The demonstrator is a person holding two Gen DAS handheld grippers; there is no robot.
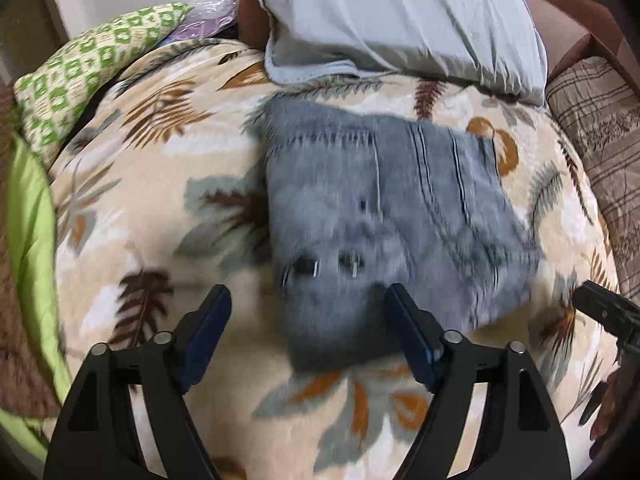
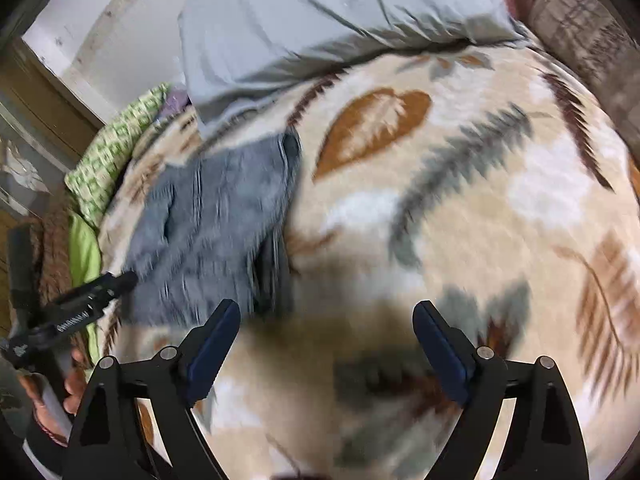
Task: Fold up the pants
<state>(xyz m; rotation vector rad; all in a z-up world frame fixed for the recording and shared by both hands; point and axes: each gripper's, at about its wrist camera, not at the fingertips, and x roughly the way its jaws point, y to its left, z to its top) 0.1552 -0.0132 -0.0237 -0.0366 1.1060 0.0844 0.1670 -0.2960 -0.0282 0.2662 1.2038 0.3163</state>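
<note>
The grey-blue denim pants point(image 1: 384, 216) lie folded into a compact square bundle on the leaf-patterned blanket point(image 1: 152, 184). My left gripper point(image 1: 308, 300) is open and empty, just above the bundle's near edge. In the right wrist view the pants point(image 2: 216, 216) lie at the left. My right gripper point(image 2: 326, 316) is open and empty over the bare blanket point(image 2: 460, 200), to the right of the bundle. The left gripper's tip point(image 2: 104, 286) shows at the left edge there, and the right gripper's body point(image 1: 604, 312) shows at the right edge of the left wrist view. Both views are motion-blurred.
A grey pillow point(image 1: 400, 20) lies behind the pants. A green-and-white patterned cushion point(image 1: 88, 68) and a lime-green cloth point(image 1: 32, 216) sit at the left. A plaid cover point(image 1: 600, 136) lies at the right edge.
</note>
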